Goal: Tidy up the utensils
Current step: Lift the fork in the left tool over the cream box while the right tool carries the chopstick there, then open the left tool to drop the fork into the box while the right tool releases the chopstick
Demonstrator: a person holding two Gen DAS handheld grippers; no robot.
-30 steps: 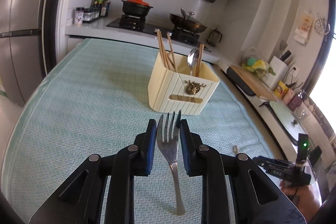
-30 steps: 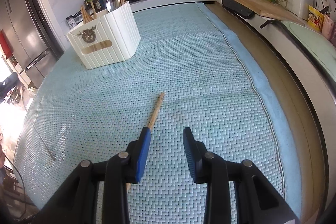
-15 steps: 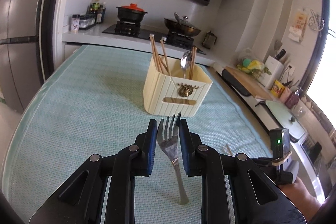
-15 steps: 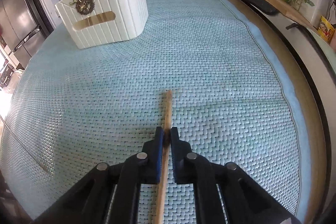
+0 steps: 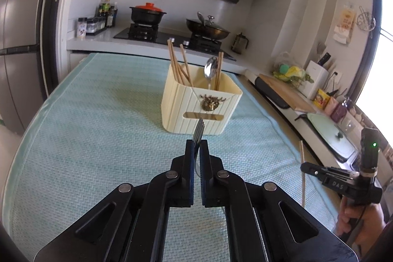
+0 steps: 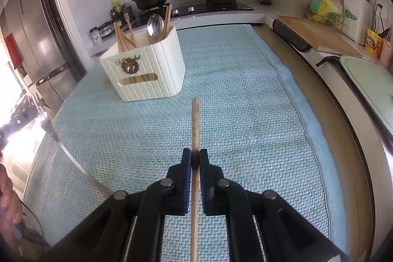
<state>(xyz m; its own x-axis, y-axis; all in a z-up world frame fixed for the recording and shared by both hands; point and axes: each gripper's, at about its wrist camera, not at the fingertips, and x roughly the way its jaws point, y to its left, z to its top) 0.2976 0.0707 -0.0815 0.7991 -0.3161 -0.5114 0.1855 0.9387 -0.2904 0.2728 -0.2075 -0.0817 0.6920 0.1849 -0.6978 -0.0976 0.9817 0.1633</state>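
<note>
My left gripper (image 5: 196, 146), at lower centre, pinches the fork (image 5: 198, 130) edge-on. My right gripper (image 6: 195, 158) clamps one chopstick (image 6: 195, 124), below the cream holder (image 6: 147, 70) at upper left.

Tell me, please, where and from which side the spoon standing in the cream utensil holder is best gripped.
Grip the spoon by its bowl, from above: it stands handle-down in the holder, so only the bowl clears the rim. Close across its thin edges, minding the chopstick beside it.
</note>
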